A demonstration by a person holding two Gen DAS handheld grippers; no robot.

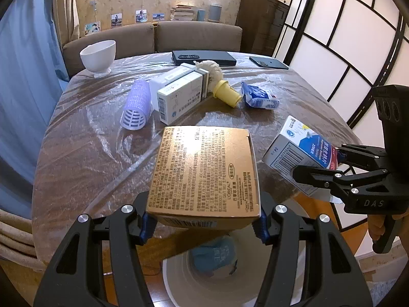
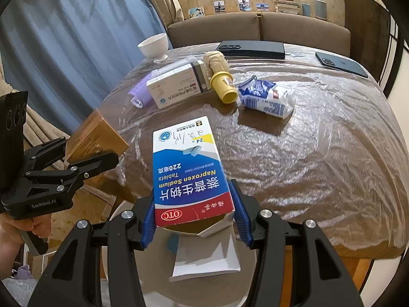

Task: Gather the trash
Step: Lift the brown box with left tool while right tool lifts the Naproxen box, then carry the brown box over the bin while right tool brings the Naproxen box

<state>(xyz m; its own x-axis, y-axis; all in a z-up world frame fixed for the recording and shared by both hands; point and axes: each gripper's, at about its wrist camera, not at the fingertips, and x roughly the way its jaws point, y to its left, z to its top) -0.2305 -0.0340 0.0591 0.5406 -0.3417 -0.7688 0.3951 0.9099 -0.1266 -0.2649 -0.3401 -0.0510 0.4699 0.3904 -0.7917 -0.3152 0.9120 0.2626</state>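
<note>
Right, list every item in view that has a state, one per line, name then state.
left gripper: shut on the gold box
gold box: held above the bin, closed
right gripper: shut on the blue pill box
blue pill box: held, end flap open
bin: open, blue trash inside
white bowl: upright
purple roller: lying on its side
milk carton: crumpled, lying down

Glossy crinkled plastic table cover (image 2: 319, 140)

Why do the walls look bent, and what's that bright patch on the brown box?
Left wrist view: the fisheye lens bows the screen wall, and overhead light glares off the brown box. Right wrist view: the plastic table cover glints.
</note>
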